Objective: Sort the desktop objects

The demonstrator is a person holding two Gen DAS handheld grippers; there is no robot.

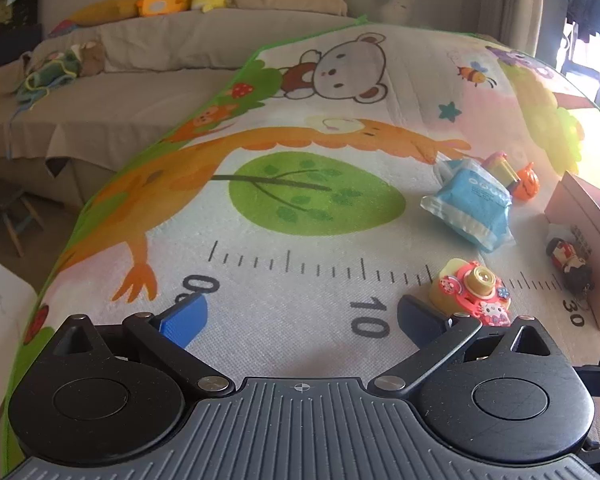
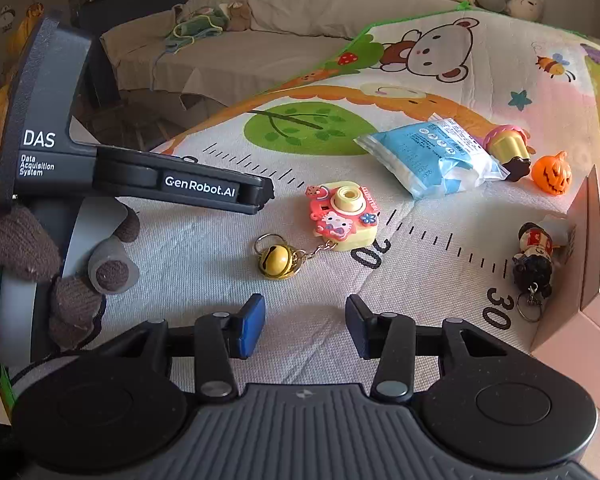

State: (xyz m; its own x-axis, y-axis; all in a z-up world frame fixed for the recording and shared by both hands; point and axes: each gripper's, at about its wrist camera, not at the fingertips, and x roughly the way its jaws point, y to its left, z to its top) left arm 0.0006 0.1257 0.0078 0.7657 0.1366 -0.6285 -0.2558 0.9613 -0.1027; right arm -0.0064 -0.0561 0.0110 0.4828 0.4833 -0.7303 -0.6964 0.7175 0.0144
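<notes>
On the cartoon play mat (image 2: 204, 248) lie a pink and yellow toy camera keychain (image 2: 344, 216) with a gold bell (image 2: 276, 262), a blue packet (image 2: 428, 156), a cupcake toy (image 2: 506, 148), an orange pumpkin (image 2: 552, 176) and a doll keychain (image 2: 536, 252). My right gripper (image 2: 306, 328) is open above bare mat, just short of the bell, with nothing between its fingers. My left gripper (image 1: 300, 320) stands wide open over the ruler print. Its right finger (image 1: 420, 320) is next to the toy camera (image 1: 472, 292).
A pink cardboard box (image 2: 580, 280) stands at the right edge of the mat, close behind the doll. A hand in a brown knit glove (image 2: 20, 248) holds the left gripper (image 2: 266, 194) at the left. A beige sofa (image 1: 160, 40) with plush toys lies beyond the mat.
</notes>
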